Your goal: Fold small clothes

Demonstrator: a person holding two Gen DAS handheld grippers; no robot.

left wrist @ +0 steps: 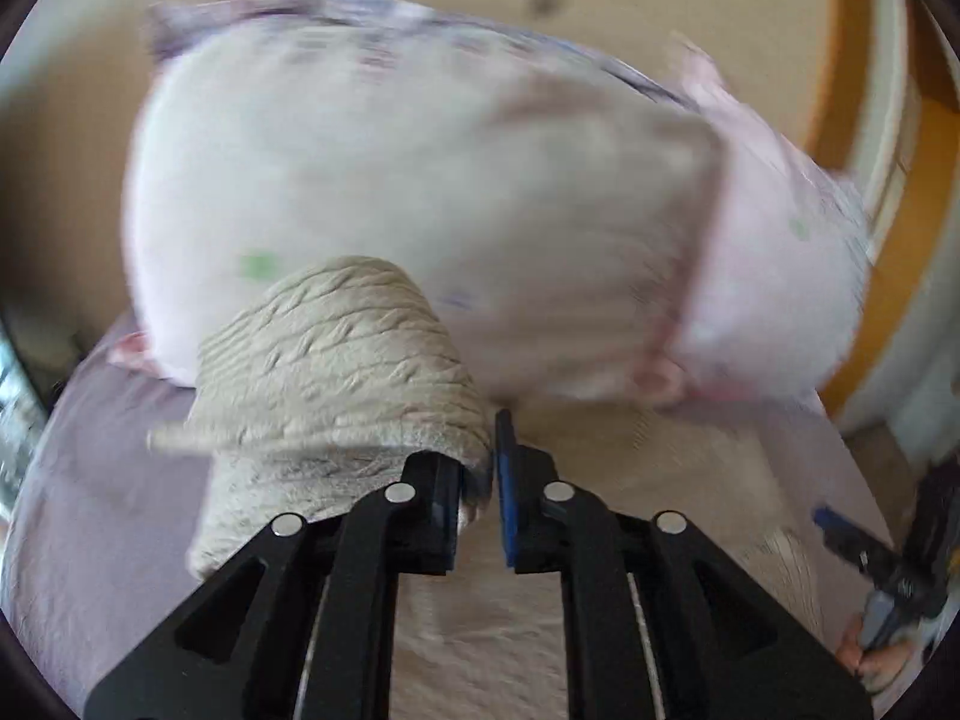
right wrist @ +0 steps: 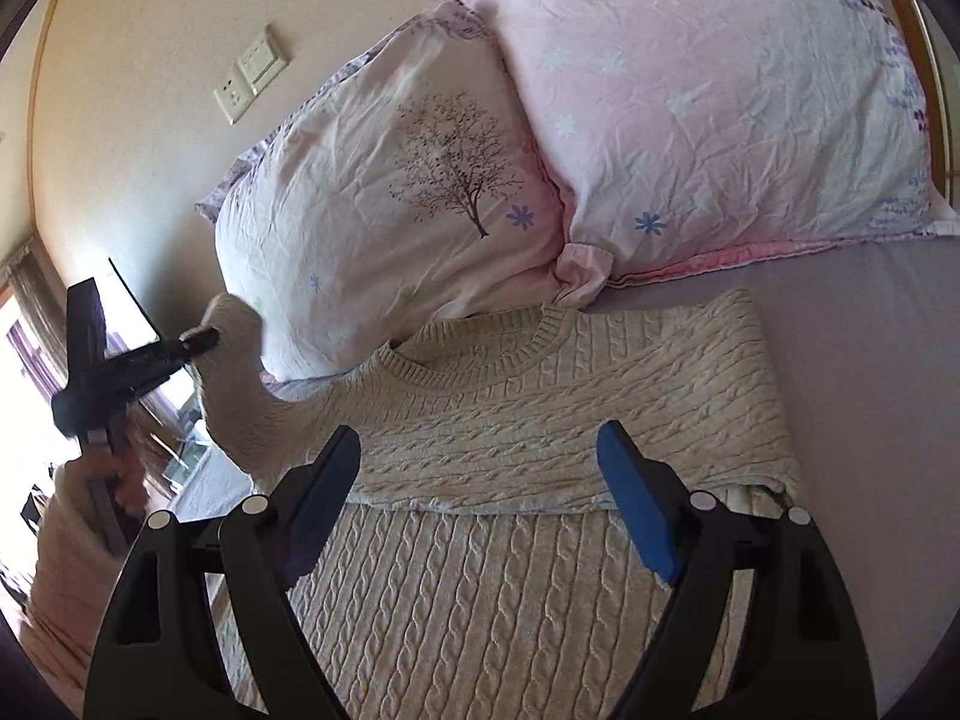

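At the far left of the right wrist view, my left tool (right wrist: 204, 337) is raised over the edge of the bed, pressed together on the cuff end of the sweater's left sleeve (right wrist: 231, 396). That sleeve hangs up off the bed from the shoulder to the pinch, so I judge the step in hand is folding the sleeve in across the body. In the left wrist view the same cuff (left wrist: 336, 372) bunches between my fingers at lower centre, the pads nearly meeting on the knit.

Moving right, the cream cable-knit sweater (right wrist: 540, 420) lies on the lilac bed sheet (right wrist: 870, 372) in the middle of the frame. Its collar (right wrist: 480, 348) points to the top of the picture, toward the two pillows (right wrist: 384, 222), and one pillow corner overlaps the neckline. The long axis of the body runs bottom to top of the frame. The right side looks already folded in, with a straight edge.

At lower centre and right, my right tool (right wrist: 480, 492) hovers over the chest, spread wide and holding nothing.

Next, I would carry the cuff rightward across the chest and lay it flat, keeping it clear of the pillow.
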